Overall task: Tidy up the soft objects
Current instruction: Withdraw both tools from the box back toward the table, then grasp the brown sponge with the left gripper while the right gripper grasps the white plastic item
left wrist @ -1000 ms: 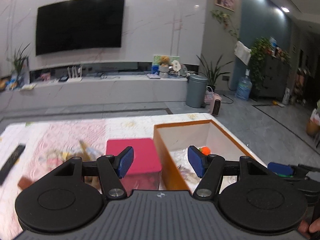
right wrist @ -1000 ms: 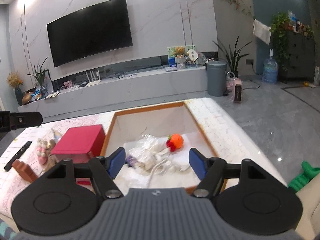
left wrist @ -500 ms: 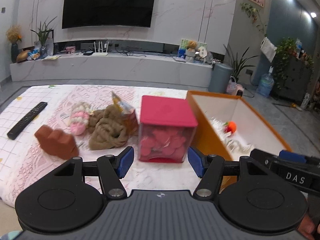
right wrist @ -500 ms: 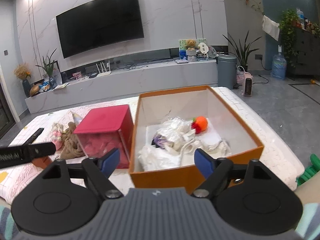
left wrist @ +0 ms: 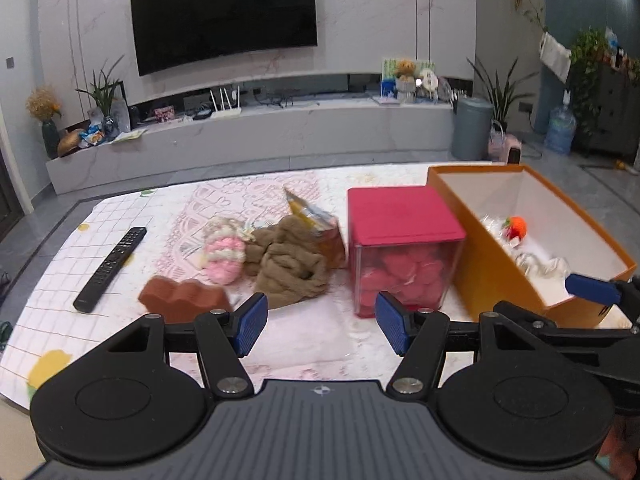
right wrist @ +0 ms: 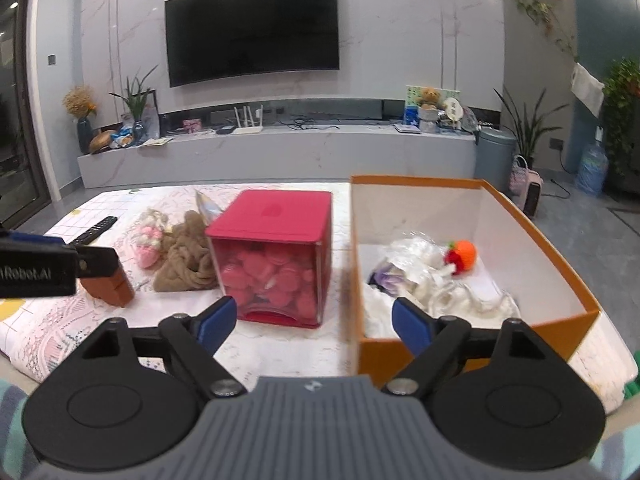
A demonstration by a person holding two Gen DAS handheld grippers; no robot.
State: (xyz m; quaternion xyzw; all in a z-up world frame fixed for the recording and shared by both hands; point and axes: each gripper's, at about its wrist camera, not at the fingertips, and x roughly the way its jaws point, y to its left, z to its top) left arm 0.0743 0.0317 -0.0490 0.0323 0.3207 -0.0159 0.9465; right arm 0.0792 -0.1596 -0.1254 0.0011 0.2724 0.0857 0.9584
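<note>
On the table lie a brown cloth [left wrist: 290, 268], a pink and white knitted toy [left wrist: 224, 254] and a brown block [left wrist: 182, 300]. An orange box [left wrist: 492, 264] on the right holds white soft items [right wrist: 432, 280] and an orange and red toy [right wrist: 462, 256]. A red-lidded clear cube [left wrist: 400, 248] stands between the cloth and the box. My left gripper [left wrist: 318, 330] is open and empty, near the table's front edge in front of the cloth and cube. My right gripper [right wrist: 312, 326] is open and empty, in front of the cube [right wrist: 276, 256] and the box [right wrist: 560, 280].
A black remote [left wrist: 110, 268] lies at the table's left. A yellow snack packet [left wrist: 312, 220] lies behind the brown cloth. Beyond the table are a TV wall, a low cabinet and a grey bin [left wrist: 472, 128].
Both grippers have pulled back from over the orange box toward the table's front edge. The left one has also swung left, bringing the cloth, knitted toy and block into view.
</note>
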